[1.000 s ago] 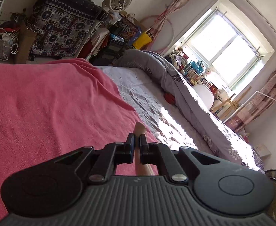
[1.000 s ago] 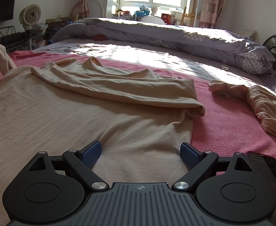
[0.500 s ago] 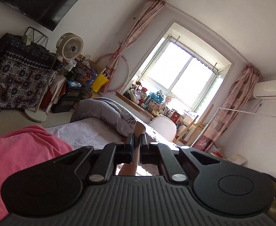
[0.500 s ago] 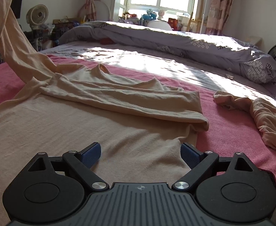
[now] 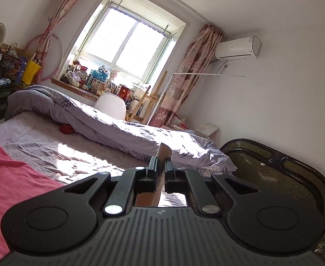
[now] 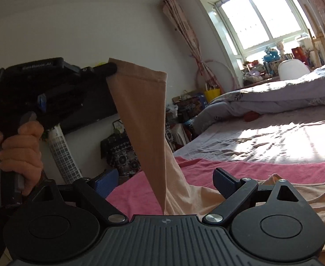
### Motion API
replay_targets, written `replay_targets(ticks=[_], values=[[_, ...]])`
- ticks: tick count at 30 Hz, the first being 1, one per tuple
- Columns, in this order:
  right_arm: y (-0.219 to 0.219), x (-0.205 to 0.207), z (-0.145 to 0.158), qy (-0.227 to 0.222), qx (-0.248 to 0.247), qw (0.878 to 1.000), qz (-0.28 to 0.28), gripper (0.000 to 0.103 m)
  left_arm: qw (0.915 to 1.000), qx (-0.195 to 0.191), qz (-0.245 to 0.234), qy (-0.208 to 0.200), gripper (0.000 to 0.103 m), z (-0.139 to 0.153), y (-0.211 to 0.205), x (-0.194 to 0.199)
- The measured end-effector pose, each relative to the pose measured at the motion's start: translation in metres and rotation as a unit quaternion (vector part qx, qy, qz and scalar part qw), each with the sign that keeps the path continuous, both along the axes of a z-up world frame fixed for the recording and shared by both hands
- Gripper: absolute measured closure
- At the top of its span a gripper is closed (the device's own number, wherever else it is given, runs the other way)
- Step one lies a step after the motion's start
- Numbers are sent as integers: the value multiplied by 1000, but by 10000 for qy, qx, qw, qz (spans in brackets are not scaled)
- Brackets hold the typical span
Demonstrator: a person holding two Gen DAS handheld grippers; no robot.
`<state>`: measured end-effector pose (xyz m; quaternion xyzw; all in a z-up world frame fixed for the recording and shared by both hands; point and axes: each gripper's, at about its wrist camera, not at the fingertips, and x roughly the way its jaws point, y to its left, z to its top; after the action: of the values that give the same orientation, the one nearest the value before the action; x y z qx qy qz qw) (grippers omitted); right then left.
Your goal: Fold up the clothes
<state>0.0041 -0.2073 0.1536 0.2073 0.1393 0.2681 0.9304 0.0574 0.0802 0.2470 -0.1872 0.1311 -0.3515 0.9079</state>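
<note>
Clamping a sleeve (image 6: 140,110) cuff, the left claw (image 6: 111,67) lifts it high; below, the beige shirt (image 6: 295,197) sprawls over a pink blanket (image 6: 228,168), unfolded, beside the right claw (image 6: 165,180), spread and empty.

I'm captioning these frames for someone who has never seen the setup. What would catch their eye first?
First, the beige long sleeve hoisted high over the pink blanket, its cuff pinched in the black left gripper that a hand holds up at the left. Next, the black right gripper open beneath it, and the bright sunlit window behind the grey quilt.
</note>
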Motion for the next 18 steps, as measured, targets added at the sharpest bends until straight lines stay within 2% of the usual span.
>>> replay_targets(ticks=[2,6,8,10,12,14,17,18], values=[[0,9,9,-71,138,9998,-94,10,10000,49,-41,21,101,-2,2,-3],[6,19,33,-572,-192,9981,85,12,9998,68,-176,54,101,-5,8,-6],[5,34,40,-483,-80,9982,346,22,9998,36,-207,57,101,-6,11,-8],[1,51,42,-193,228,9975,637,41,9997,44,-246,31,101,-6,14,-10],[-3,65,41,100,594,9940,914,43,9995,79,-296,25,100,-7,14,-10],[-6,70,40,207,809,9915,998,51,9995,106,-307,33,100,-7,14,-11],[-12,72,41,239,1016,9897,980,66,9993,86,-366,58,100,-10,15,-12],[-14,73,41,250,1085,9890,974,74,9992,87,-375,68,100,-11,15,-12]])
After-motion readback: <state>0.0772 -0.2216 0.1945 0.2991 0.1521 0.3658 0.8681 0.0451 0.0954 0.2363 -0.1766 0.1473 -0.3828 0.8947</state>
